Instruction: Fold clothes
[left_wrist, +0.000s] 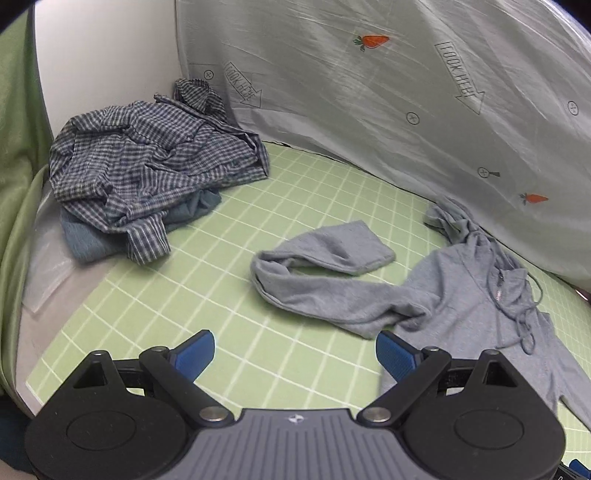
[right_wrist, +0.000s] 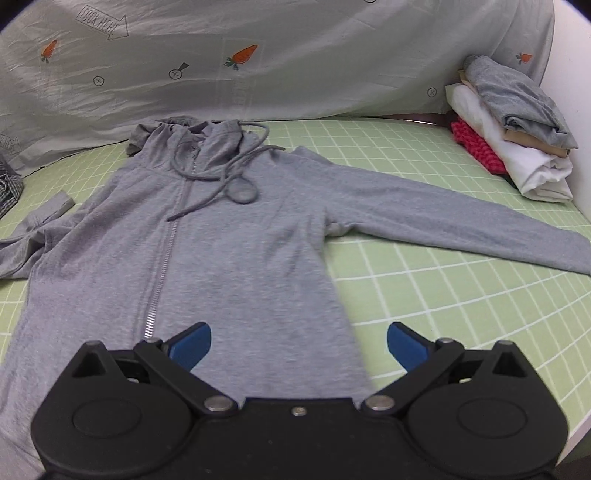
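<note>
A grey zip hoodie (right_wrist: 229, 236) lies face up on the green grid mat (right_wrist: 443, 295), its hood toward the back sheet and one sleeve (right_wrist: 461, 221) stretched out to the right. Its other sleeve (left_wrist: 325, 273) is crumpled and bent back on itself at the left. My right gripper (right_wrist: 299, 343) hovers open over the hoodie's lower right hem, holding nothing. In the left wrist view my left gripper (left_wrist: 295, 350) is open above bare mat (left_wrist: 221, 295), with its right finger near the hoodie's left edge (left_wrist: 461, 295).
A crumpled blue checked shirt (left_wrist: 147, 173) lies on other blue cloth at the far left corner. A stack of folded clothes (right_wrist: 517, 133) stands at the back right against a white wall. A grey carrot-print sheet (right_wrist: 258, 55) hangs behind the mat.
</note>
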